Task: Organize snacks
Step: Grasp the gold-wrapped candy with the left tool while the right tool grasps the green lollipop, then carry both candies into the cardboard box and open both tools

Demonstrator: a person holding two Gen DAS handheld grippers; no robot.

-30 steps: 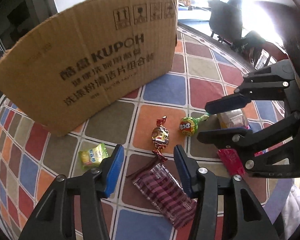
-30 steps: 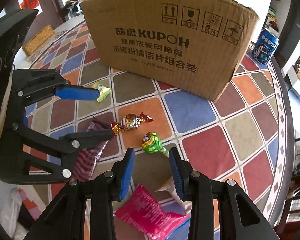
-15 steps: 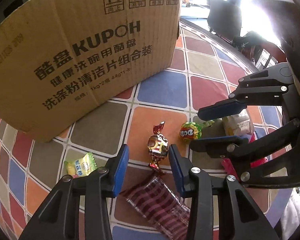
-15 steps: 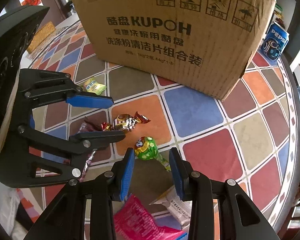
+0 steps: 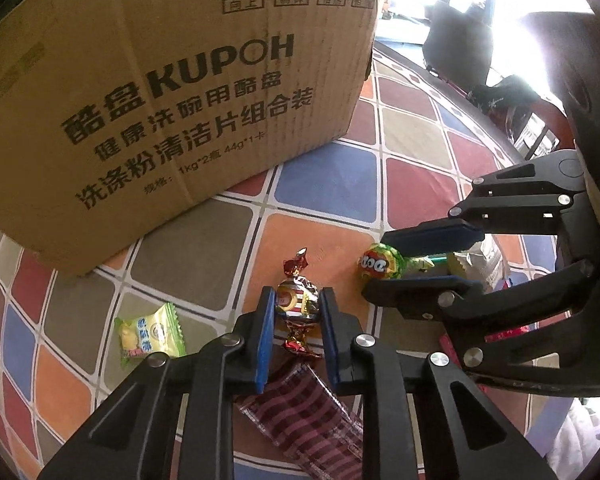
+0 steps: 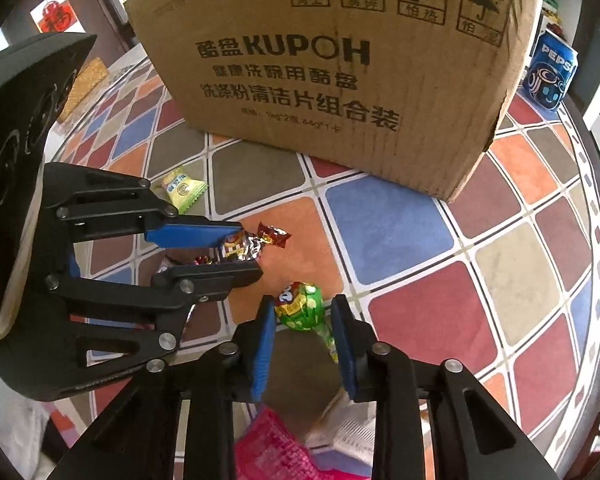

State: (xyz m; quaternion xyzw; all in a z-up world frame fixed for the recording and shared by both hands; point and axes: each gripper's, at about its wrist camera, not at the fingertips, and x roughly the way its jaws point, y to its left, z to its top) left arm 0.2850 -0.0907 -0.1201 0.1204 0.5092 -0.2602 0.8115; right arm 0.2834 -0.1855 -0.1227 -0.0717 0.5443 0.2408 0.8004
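A foil-wrapped candy with red twisted ends lies on the chequered tablecloth. My left gripper is shut on its round middle, and from the right wrist it shows as the left gripper pinching the foil candy. Just to the right lies a green lollipop. My right gripper straddles its head with jaws closing, pads meeting both sides. From the left wrist, the right gripper clamps the lollipop.
A big cardboard box stands close behind the snacks. A yellow-green sweet lies left. A maroon striped packet sits under my left gripper, a pink packet and pale packet under my right. A Pepsi can stands far right.
The left jaws came forward over the foil candy and closed onto it. The right jaws advanced around the lollipop and narrowed onto its head.
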